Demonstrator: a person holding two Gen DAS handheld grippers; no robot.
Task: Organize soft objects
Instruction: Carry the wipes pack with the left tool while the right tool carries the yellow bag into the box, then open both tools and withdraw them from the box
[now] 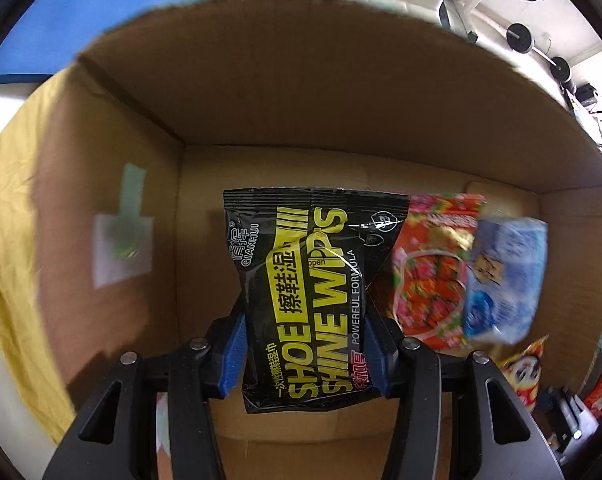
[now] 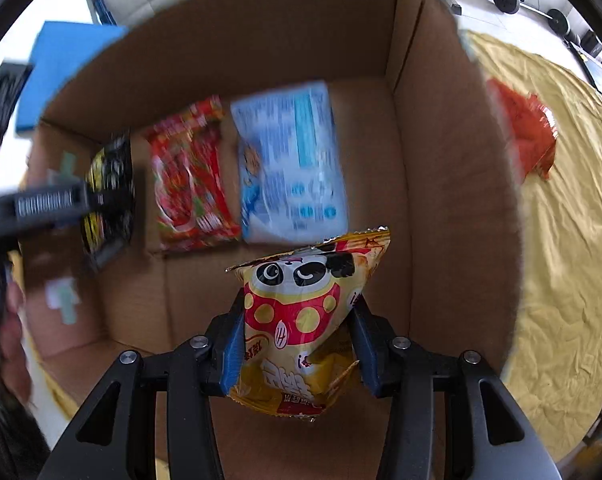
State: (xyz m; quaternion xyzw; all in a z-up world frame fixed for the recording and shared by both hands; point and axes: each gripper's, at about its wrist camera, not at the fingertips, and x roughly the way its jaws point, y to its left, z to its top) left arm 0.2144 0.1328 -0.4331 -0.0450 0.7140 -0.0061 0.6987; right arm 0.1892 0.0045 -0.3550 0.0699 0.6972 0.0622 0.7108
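The left gripper has its fingers clamped on a black wipes pack, long axis in line with the fingers, above the bare left part of the cardboard box floor. The right gripper pinches a yellow snack bag above the near right part. A red packet and blue packet lie flat between and beyond.

Red packet and blue-white packet blurred — their print unreadable.

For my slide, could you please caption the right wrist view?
Right gripper holds a yellow panda snack bag over the cardboard box.
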